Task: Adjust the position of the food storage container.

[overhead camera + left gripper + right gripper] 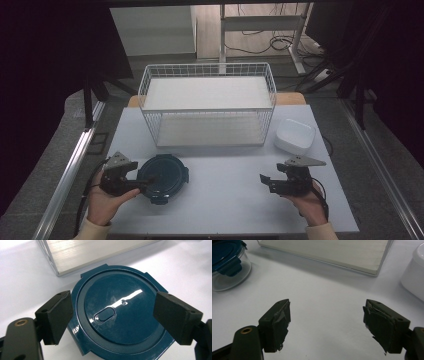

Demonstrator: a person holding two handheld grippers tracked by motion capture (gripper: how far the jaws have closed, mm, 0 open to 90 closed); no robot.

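Left gripper view shows our left gripper [112, 317] spread wide over the blue-lidded round container [120, 315] near the wire basket [207, 102]; we should straddle the rim evenly before closing. Our right gripper [327, 325] waits open, empty.

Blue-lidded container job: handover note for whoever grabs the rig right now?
Left tongs: open, poised above the blue-lidded container, one pad on either side of the lid, not gripping.
Right tongs: open, empty, over bare table at the right.
Container: round, clear body, lid on with latches down, at the table's front left.
White wire shelf rack stands at the back; white lidded box sits to its right.
Done: left tongs lined up on the container.
Left: probably close on it and lift; both rack shelves look bare, should it go there.
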